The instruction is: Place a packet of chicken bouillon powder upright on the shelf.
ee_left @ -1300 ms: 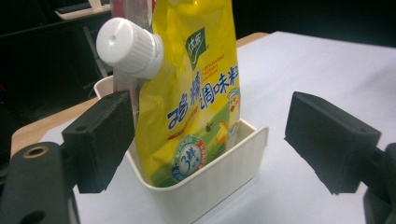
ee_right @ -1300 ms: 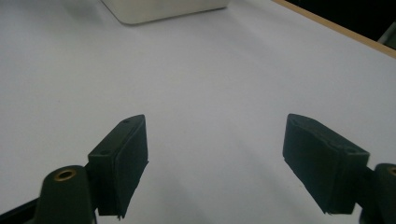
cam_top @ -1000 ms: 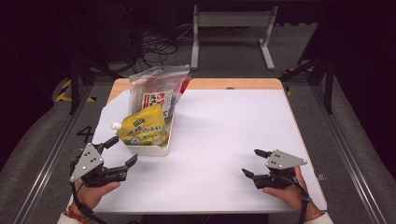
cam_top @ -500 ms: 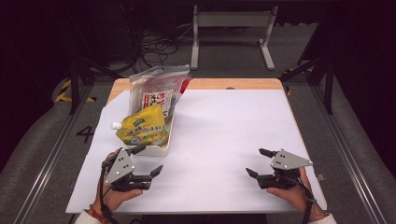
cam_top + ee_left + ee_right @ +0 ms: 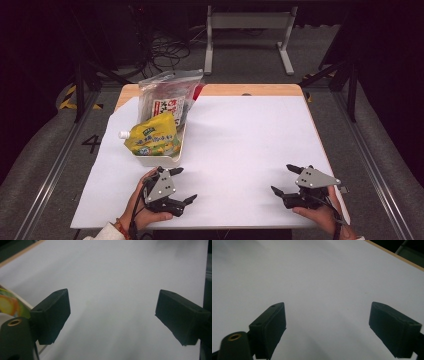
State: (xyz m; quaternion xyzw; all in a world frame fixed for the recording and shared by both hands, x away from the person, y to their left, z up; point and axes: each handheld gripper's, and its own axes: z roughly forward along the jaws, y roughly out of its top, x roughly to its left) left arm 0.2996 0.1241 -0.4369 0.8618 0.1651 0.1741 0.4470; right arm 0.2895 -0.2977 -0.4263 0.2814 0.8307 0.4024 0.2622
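1. Dark floor with rails and a tangle of cables surrounded the table [image 5: 260, 91], whose wooden top was almost wholly covered by a white sheet [image 5: 240, 150].
2. Toward the upper left of the high view, a shallow white tray [image 5: 159, 160] sat on the sheet, holding a yellow spouted pouch [image 5: 152, 139] whose white cap pointed to the left edge of the frame.
3. Behind the pouch, a clear plastic bag [image 5: 167, 97] with red-and-white printing leaned upright at the far end of the tray.
4. At the lower left of the high view, the left gripper [image 5: 181, 186] was held in a hand [image 5: 140, 207] just below the tray, near it but apart; its fingers were spread wide and held nothing.
5. In the left gripper view, those fingers [image 5: 53, 315] stood well apart over bare white sheet, with a sliver of the yellow pouch [image 5: 7, 303] at the left edge.
6. At the lower right of the high view, the right gripper [image 5: 284, 179] rested low over the sheet in the other hand [image 5: 320, 215], well apart from the tray.
7. In the right gripper view, its fingers [image 5: 270, 327] were likewise spread, empty, above plain white sheet, with the table's wooden edge [image 5: 397, 255] crossing the upper right corner.
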